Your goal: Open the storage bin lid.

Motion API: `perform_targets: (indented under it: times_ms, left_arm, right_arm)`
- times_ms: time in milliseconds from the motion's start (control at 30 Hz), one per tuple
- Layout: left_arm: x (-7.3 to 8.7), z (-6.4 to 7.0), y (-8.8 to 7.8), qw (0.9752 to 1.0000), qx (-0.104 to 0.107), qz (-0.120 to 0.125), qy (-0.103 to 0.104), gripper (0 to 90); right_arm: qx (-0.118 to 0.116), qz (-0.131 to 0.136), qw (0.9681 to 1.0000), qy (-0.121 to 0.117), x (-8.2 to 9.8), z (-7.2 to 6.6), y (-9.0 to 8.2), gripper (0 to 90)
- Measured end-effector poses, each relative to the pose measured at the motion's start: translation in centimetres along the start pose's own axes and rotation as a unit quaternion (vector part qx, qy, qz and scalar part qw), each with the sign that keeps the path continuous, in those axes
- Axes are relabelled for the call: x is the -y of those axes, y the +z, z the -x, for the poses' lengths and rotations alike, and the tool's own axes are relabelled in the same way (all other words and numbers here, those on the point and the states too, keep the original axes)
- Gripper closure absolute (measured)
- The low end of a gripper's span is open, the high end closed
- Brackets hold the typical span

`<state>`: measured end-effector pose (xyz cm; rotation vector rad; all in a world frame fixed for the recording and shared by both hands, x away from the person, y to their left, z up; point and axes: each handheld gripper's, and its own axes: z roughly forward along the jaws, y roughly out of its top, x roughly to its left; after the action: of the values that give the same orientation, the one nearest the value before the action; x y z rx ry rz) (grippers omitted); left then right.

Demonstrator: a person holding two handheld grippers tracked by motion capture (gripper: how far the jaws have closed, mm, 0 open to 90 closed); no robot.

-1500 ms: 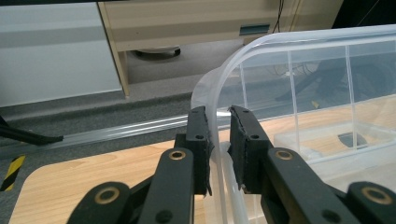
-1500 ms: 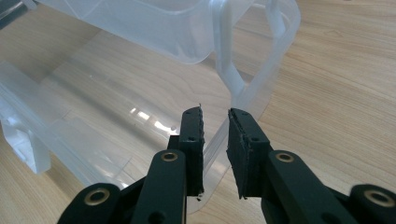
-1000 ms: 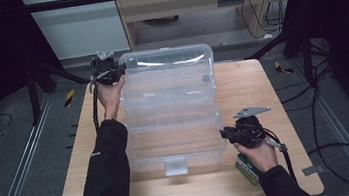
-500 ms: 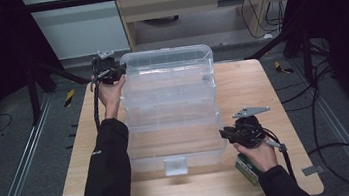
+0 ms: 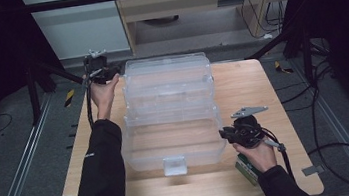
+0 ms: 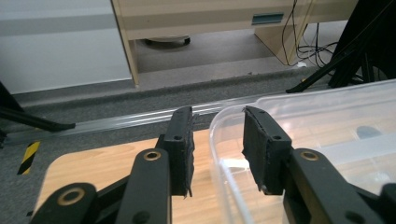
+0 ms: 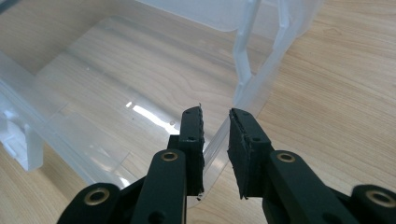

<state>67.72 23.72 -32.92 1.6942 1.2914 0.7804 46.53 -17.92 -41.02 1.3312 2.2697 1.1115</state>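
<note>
Straddling the far rim of a clear plastic storage box (image 5: 172,113) on the wooden bench (image 5: 257,88), the left tool (image 6: 217,140) had just been opening, pads apart; the right tool (image 7: 215,140) pinched the box's near corner wall.

Grey carpet floor (image 5: 17,147) surrounds the wooden table (image 5: 241,84), with a wooden cabinet (image 5: 190,0) beyond.
</note>
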Motion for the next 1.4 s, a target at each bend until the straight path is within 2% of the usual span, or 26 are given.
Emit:
perform_targets:
  times_ms: [100,167,367,433,600,767,933,1167,1333,1400]
  left_arm:
    - [0.3,-0.7,-1.6,1.0000,0.002,0.004,0.001,60.3]
    - [0.4,-1.2,-3.0,0.9999,0.013,0.009,-0.001,58.8]
    - [1.3,-1.7,-6.9,0.9996,0.025,0.005,0.014,53.3]
    - [1.8,-1.7,-8.0,0.9992,0.035,0.007,0.019,51.2]
    - [3.7,-1.2,-10.3,0.9978,0.048,0.002,0.046,48.3]
    - [5.4,-0.5,-12.2,0.9968,0.060,-0.004,0.052,45.8]
    - [7.2,0.7,-13.7,0.9939,0.073,-0.018,0.081,43.3]
    - [10.3,2.1,-15.3,0.9914,0.092,-0.029,0.088,43.7]
    - [11.9,3.2,-15.6,0.9881,0.104,-0.061,0.096,50.4]
    - [12.7,3.6,-15.6,0.9868,0.106,-0.069,0.102,55.8]
  right_arm:
    - [0.001,0.002,1.0000,-0.001,0.0,0.0,0.0,75.7]
    - [0.001,0.002,1.0000,-0.001,0.0,0.0,0.0,75.7]
    - [-0.001,0.000,1.0000,0.002,0.0,0.1,0.0,75.5]
    - [-0.002,-0.001,1.0000,0.001,-0.1,0.1,0.0,75.5]
    - [-0.006,-0.002,0.9999,0.008,-0.1,0.2,0.0,75.2]
    - [-0.003,-0.004,1.0000,0.007,-0.1,0.2,0.0,75.3]
    - [-0.002,-0.006,1.0000,0.005,-0.2,0.2,0.0,75.3]
    - [0.001,-0.006,1.0000,0.005,-0.2,0.1,0.0,75.4]
    - [0.002,-0.006,1.0000,0.004,-0.2,0.1,0.0,75.5]
    - [0.002,-0.006,1.0000,0.005,-0.2,0.1,0.0,75.5]
